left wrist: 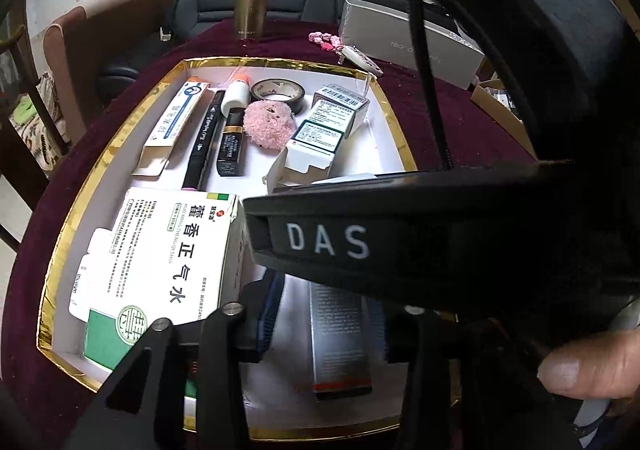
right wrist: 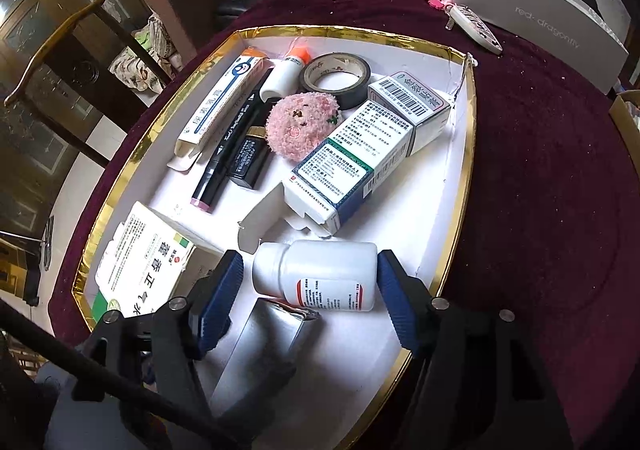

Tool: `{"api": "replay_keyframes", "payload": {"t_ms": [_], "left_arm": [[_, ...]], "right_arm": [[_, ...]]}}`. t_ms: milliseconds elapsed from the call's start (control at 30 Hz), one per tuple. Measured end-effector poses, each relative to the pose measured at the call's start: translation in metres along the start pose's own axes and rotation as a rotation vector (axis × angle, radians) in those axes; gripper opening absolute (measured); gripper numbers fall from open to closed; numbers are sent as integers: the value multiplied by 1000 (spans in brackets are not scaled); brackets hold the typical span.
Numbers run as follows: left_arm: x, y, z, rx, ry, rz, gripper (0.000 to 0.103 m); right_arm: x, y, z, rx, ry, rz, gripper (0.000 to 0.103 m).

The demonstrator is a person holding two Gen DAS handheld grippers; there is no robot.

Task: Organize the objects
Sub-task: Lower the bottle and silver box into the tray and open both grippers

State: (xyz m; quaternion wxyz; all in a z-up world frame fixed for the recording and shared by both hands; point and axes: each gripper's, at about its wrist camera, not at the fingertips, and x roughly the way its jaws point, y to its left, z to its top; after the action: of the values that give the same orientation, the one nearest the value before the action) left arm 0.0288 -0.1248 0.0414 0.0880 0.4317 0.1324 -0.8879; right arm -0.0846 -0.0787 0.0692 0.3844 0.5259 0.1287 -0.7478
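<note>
Blue pads [right wrist: 224, 302] of the right gripper [right wrist: 310, 300] sit on both sides of a white bottle [right wrist: 316, 276]. The bottle lies on its side between them, cap to the left. The right pad is at the bottle's end. The left pad is a little way off the cap, so the fingers are open and not squeezing. Just below the bottle lies a silver box [right wrist: 260, 350], and the bottle's edge rests on it.

The left gripper [left wrist: 324, 324] is over the same silver box [left wrist: 340, 338]. Its fingers are apart, with the box between them. The other gripper's black body covers much there, so I cannot tell if they touch it.

All of this is in a white tray [right wrist: 436, 218] with a gold rim. Farther back in the tray are a green and white box [right wrist: 148, 270], a pen [right wrist: 230, 140], a pink puff [right wrist: 302, 126], tape [right wrist: 338, 78] and 2 medicine boxes [right wrist: 360, 154]. The tray sits on a dark red cloth [right wrist: 540, 190].
</note>
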Motion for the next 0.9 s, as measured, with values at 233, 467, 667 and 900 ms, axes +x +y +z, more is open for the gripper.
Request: {"api": "replay_keyframes", "payload": {"t_ms": [233,467,667,900], "left_arm": [[-1,0,-1,7,-11,6,44],[-6,1,-3,8,-28,-2,49],[-11,3,-3,-9,-42,-14,52],[-35,-5,-5,37,-171,47,61]], "right_arm": [[-2,0,-3,2,-2,10,68],[-7,0,-7,8,-12,17,68],[-24,5,-12,-9,-63,2,74],[-60,14,-25,-35,-219,-56,78]]}}
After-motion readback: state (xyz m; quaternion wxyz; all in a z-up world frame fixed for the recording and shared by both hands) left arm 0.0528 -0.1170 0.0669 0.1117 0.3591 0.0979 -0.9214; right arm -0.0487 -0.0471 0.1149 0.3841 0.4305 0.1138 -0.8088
